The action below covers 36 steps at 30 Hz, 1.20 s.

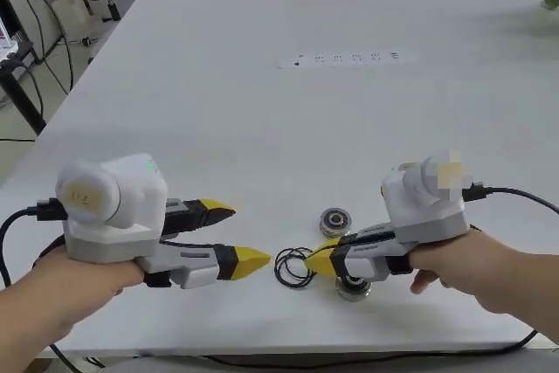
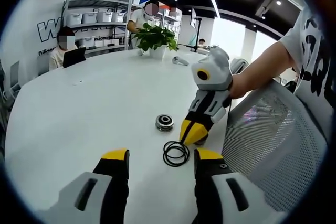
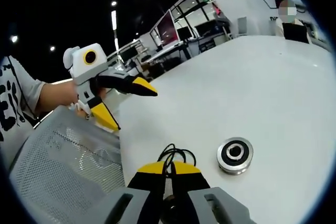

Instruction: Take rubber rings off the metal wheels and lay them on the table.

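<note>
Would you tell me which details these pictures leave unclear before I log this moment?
- Head view: a second metal wheel lies mostly under the right gripper; whether it carries a ring is hidden.
- The rubber rings: thin overlapping loops, so their count is unclear in every view.
- Right gripper view: the shut jaws cover the rings' near edge, so a pinch cannot be confirmed.

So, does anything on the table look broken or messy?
Nothing looks broken or spilled. The black rubber rings lie in a loose, overlapping heap on the white table, and one metal wheel sits flat just beside them.
</note>
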{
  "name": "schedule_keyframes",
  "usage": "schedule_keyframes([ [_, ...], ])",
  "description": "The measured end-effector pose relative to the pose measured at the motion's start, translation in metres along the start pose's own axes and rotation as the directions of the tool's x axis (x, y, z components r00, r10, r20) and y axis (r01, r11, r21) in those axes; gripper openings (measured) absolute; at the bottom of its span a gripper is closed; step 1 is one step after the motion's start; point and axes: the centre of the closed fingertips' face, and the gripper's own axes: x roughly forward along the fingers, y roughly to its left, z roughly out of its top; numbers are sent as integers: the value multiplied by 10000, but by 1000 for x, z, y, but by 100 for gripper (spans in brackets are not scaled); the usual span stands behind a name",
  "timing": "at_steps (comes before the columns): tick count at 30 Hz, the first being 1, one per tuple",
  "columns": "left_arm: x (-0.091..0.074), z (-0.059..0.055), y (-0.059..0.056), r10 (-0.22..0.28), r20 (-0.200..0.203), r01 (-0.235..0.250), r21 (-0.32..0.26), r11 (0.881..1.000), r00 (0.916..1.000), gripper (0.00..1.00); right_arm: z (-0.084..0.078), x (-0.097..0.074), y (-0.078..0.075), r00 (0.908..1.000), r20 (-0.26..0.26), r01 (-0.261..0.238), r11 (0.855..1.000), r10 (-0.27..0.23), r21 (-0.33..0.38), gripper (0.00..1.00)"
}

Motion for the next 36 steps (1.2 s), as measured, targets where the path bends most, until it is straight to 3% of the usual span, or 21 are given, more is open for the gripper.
schedule_keyframes([
  [7,-1,3,-1,21,59,-20,-8,10000,10000,47,-2,-1,1,9998,-161,110,9997,-114,-231,9],
  [19,-5,8,-3,76,158,-77,65,9999,9998,47,13,-16,1,9989,319,333,9994,-330,-87,21],
  [36,-16,14,-5,193,329,-198,164,9997,9993,47,26,-45,13,9953,740,670,9964,-630,-522,34],
])
